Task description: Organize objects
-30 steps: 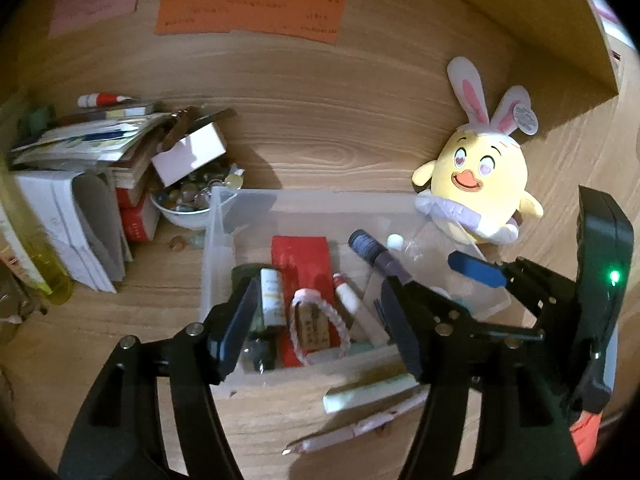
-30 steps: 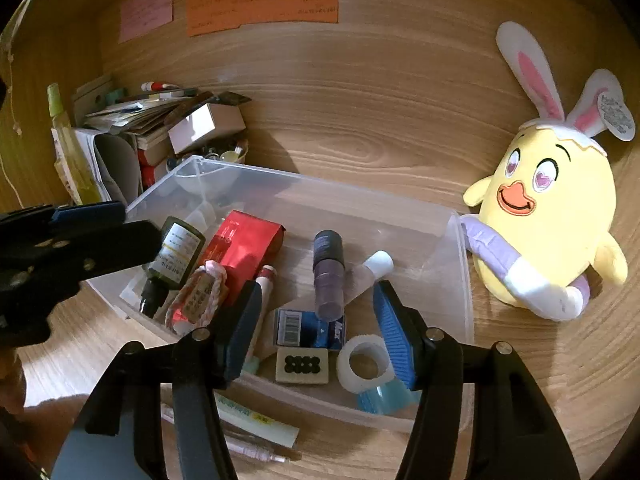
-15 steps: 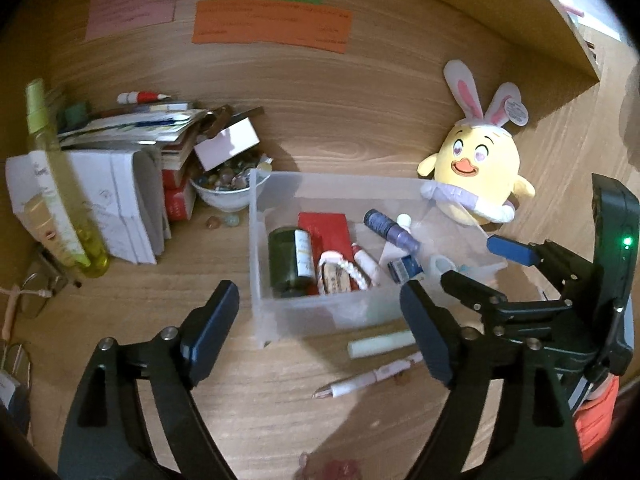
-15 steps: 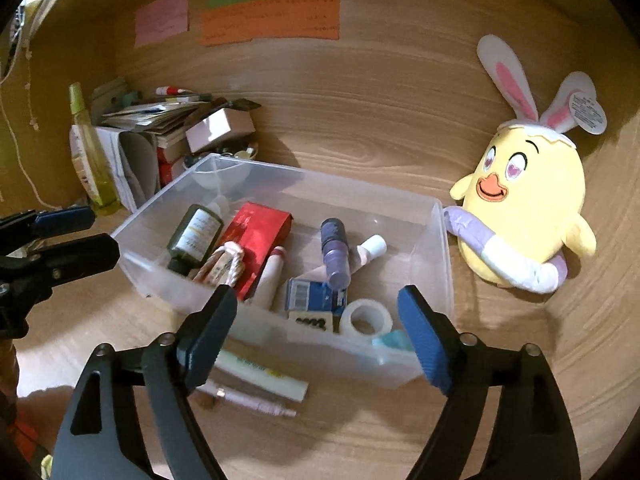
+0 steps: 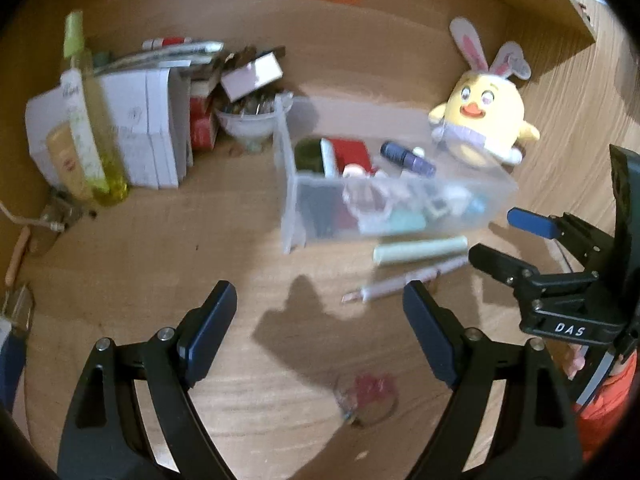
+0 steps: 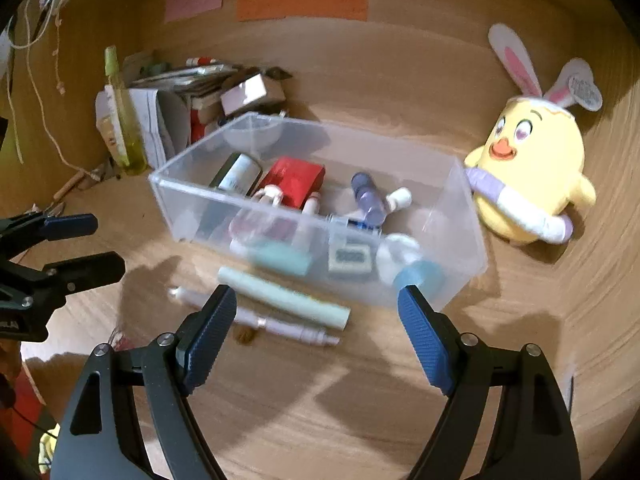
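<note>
- The left tongs (image 5: 320, 328) stand wide with nothing between the pads, hanging over bare wood on the surface (image 5: 160, 248); their jaws have just been opening.
- The right tongs (image 6: 316, 320) are wide and empty too, also just opened, with the pale green tube (image 6: 284, 298) and the white pen (image 6: 280, 326) lying just past their tips.
- The clear box (image 6: 460, 200) sits in the middle of the surface, probably as the collecting place: a red packet (image 6: 294, 178), a purple bottle (image 6: 366, 198) and other small things lie inside it.
- Tube and pen lie side by side outside the box, close against its near wall, so they look like the next things to go in.
- A small pink-and-wire trinket (image 5: 368, 394) lies loose near the left tongs, likely also waiting.
- The yellow plush chick (image 6: 532, 168) leans beside the box's right end, apart from the sorting.
</note>
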